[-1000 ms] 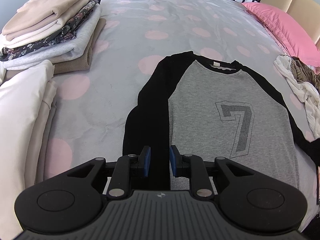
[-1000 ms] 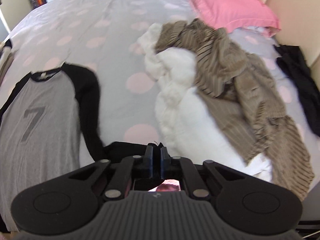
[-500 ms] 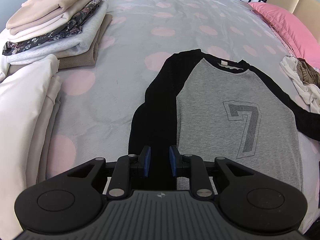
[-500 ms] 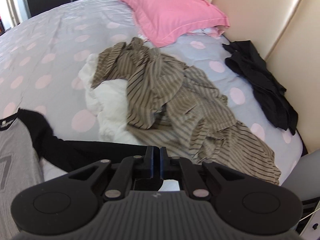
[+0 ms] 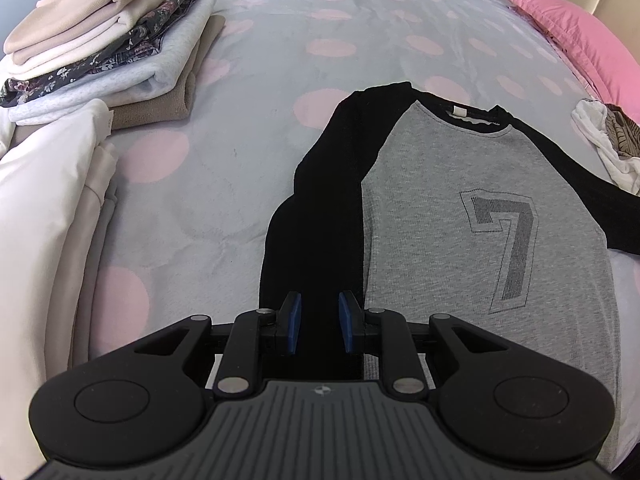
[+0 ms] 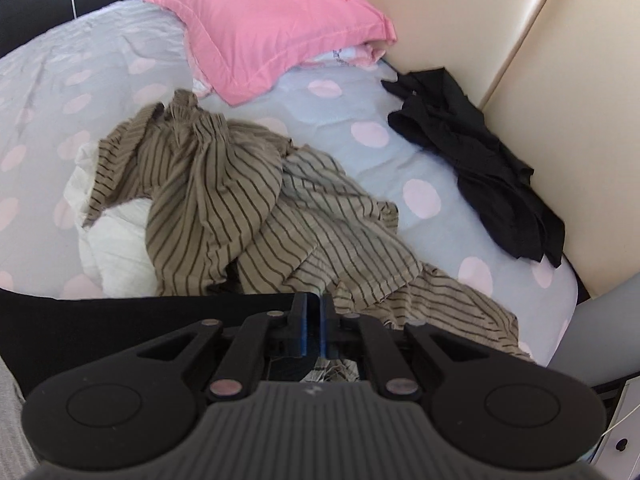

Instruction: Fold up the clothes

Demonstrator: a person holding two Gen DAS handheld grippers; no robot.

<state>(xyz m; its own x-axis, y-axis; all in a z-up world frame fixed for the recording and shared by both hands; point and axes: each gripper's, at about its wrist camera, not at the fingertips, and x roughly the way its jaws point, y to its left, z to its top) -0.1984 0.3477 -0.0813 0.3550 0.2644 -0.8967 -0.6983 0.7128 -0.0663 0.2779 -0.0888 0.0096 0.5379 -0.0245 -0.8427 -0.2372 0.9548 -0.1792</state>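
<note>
right tongs (image 6: 314, 328) pressed together on the end of the black sleeve (image 6: 120, 320), which runs taut-ish to the left edge of the right view. left tongs (image 5: 319, 328) spread, hovering over the other sleeve (image 5: 316, 216), nothing between the pads. that sleeve already lies folded in along the shirt's side.

shirt (image 5: 460, 220) lies flat, face up on the bed (image 5: 260, 60), "7" print showing, collar away from the cam. right sleeve still out sideways toward the pile.

risks, my read:
- grip looks to be right at the cuff edge. thin knit, could slip out mid-swing and the sleeve flops short or twisted.
- pulling the sleeve across w/o anything pinning the body could drag the whole shirt sideways, rumple the torso and undo the left fold. left tongs are free, could pin it.
- held sleeve sits just in front of the striped garment (image 6: 240, 216) and white one (image 6: 116, 240). a low sweep could snag them and drag them onto the shirt.
- soft bedding, so creases get pressed in easily.

around:
- loose pile (striped + white) just beside the shirt's right side, the closest obstacle.
- black garment (image 6: 480, 168) crumpled against the headboard (image 6: 520, 40), well apart.
- pink pillow (image 6: 272, 28) further back, not in the way.
- left side: folded stack (image 5: 108, 44) and a white folded pile (image 5: 44, 220) nearer the cam, well clear of the shirt w/ open bed between. prob where the shirt ends up, can't confirm.
</note>
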